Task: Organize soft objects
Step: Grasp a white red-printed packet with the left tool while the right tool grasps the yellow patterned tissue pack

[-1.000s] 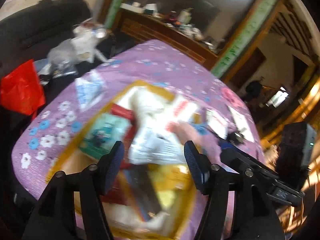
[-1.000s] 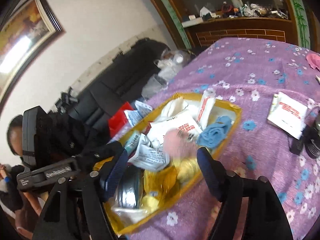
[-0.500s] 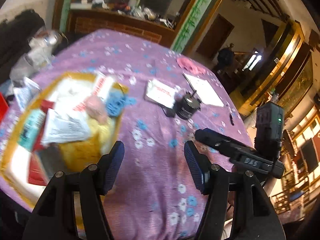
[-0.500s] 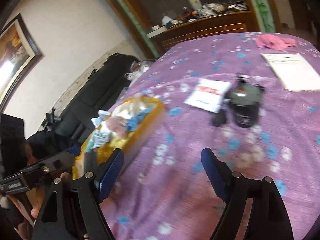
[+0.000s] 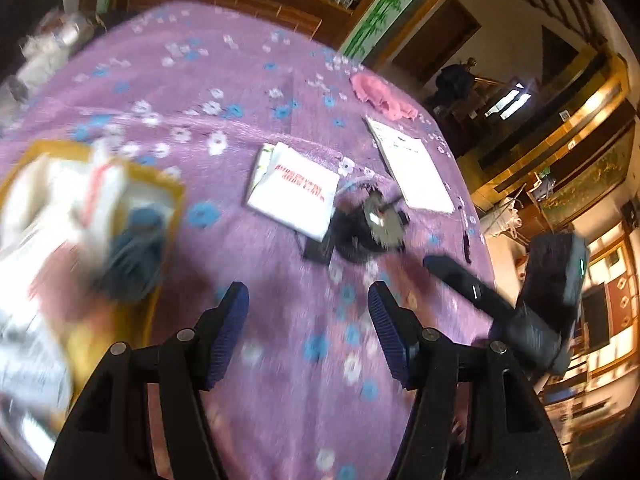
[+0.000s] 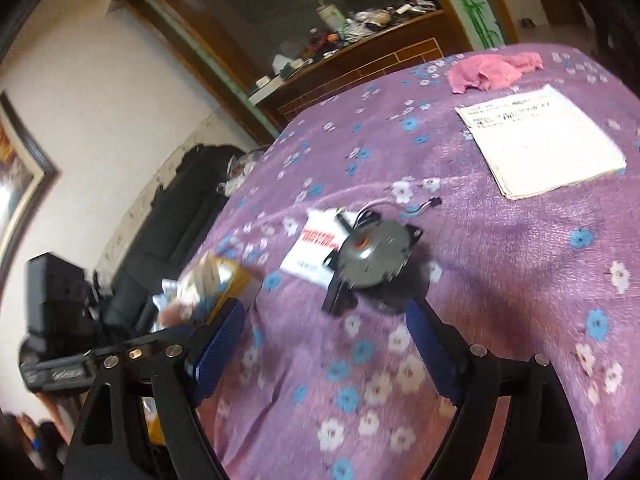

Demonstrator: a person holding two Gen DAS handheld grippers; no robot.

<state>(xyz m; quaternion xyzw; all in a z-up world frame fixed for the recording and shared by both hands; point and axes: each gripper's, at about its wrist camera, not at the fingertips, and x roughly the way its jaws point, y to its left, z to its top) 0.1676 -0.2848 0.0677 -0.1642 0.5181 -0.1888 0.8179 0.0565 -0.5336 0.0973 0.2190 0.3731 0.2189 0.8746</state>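
Observation:
A yellow tray (image 5: 170, 190) piled with packets and a blue cloth (image 5: 136, 248) lies blurred at the left of the left wrist view. A pink cloth (image 5: 380, 96) lies far across the purple flowered tablecloth (image 5: 240, 100). My left gripper (image 5: 307, 296) is open and empty over bare cloth, right of the tray. My right gripper (image 6: 325, 312) has its jaws opening with nothing between them. It hangs just short of a grey motor (image 6: 372, 256) and a white packet with red lettering (image 6: 316, 248). The pink cloth (image 6: 492, 70) is at the far right, the tray (image 6: 236, 276) at the left.
A white paper sheet (image 6: 540, 140) lies right of the motor. A cluttered wooden sideboard (image 6: 360, 40) stands behind the table, a black sofa (image 6: 168, 220) to its left. The other gripper's body (image 5: 520, 308) shows at the table's right edge. A person's hand (image 6: 52, 412) is low left.
Both views have swung away from the tray toward the table's middle and right. The tray slid to the left edge; motor, packet and pink cloth came into view. The right jaws stand wider.

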